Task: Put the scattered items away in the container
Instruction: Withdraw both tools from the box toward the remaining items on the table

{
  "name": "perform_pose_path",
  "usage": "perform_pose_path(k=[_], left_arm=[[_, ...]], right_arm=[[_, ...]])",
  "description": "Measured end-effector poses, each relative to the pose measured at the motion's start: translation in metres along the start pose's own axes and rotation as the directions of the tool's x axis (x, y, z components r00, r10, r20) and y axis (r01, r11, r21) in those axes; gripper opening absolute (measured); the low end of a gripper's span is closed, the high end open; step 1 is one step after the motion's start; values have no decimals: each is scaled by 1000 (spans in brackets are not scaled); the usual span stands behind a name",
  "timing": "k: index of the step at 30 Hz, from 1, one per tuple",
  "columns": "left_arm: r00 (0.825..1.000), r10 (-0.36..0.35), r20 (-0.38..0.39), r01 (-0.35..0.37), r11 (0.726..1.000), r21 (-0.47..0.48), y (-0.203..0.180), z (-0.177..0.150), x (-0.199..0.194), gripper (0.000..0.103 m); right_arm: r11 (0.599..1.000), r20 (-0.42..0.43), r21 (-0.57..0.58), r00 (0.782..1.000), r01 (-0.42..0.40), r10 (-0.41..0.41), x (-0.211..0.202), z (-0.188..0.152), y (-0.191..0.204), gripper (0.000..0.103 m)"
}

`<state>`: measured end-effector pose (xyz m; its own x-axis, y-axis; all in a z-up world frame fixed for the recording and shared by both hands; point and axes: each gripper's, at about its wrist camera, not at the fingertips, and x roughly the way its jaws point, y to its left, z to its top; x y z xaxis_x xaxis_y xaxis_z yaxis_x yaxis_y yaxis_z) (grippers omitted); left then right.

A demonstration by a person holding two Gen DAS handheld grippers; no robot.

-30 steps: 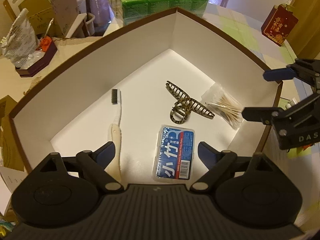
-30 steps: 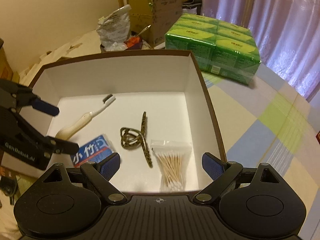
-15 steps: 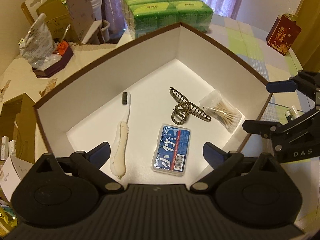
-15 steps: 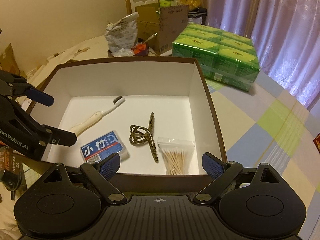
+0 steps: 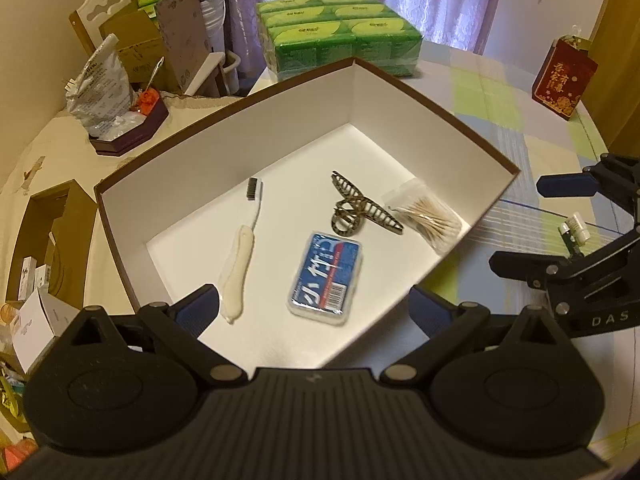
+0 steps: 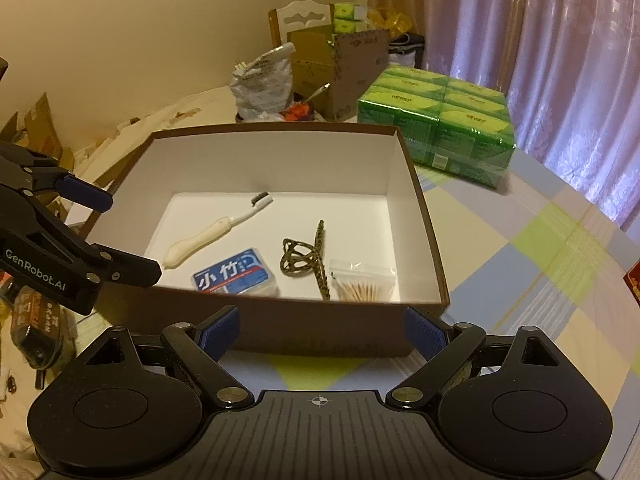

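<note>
A brown box with a white inside (image 5: 436, 96) (image 6: 304, 336) stands on the table. In it lie a white toothbrush (image 5: 242, 254) (image 6: 208, 236), a blue floss case (image 5: 326, 280) (image 6: 236, 274), a patterned hair claw (image 5: 360, 210) (image 6: 308, 258) and a bag of cotton swabs (image 5: 426, 214) (image 6: 362, 284). My left gripper (image 5: 314, 312) hangs open above the box's near corner, holding nothing. My right gripper (image 6: 322, 334) is open and empty, in front of the box's near wall. Each gripper shows in the other's view, the right gripper (image 5: 560, 232) on the right, the left gripper (image 6: 92, 236) on the left.
A green pack of tissue packets (image 5: 340, 28) (image 6: 440, 128) sits behind the box. A red gift bag (image 5: 564, 76) stands at the far right. A silver pouch and a dark tray (image 5: 120, 116) lie left of the box, with cardboard boxes (image 6: 340, 64) beyond. A checked cloth (image 6: 540, 248) covers the table.
Both grippers have pulled back and up from the box, so more of it and the room shows. The items in the box have not moved.
</note>
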<state>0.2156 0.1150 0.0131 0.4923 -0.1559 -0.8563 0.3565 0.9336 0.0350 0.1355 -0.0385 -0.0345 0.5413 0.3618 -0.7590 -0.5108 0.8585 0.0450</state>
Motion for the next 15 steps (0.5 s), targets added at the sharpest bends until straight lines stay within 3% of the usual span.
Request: perform_pose_path(k=[15], left_arm=[[1000,13,22,-12,1000,-13,-59,-36,-33,100]], right_arm=[[1000,38,20,999,-14,13,-62,-52,-15,94]])
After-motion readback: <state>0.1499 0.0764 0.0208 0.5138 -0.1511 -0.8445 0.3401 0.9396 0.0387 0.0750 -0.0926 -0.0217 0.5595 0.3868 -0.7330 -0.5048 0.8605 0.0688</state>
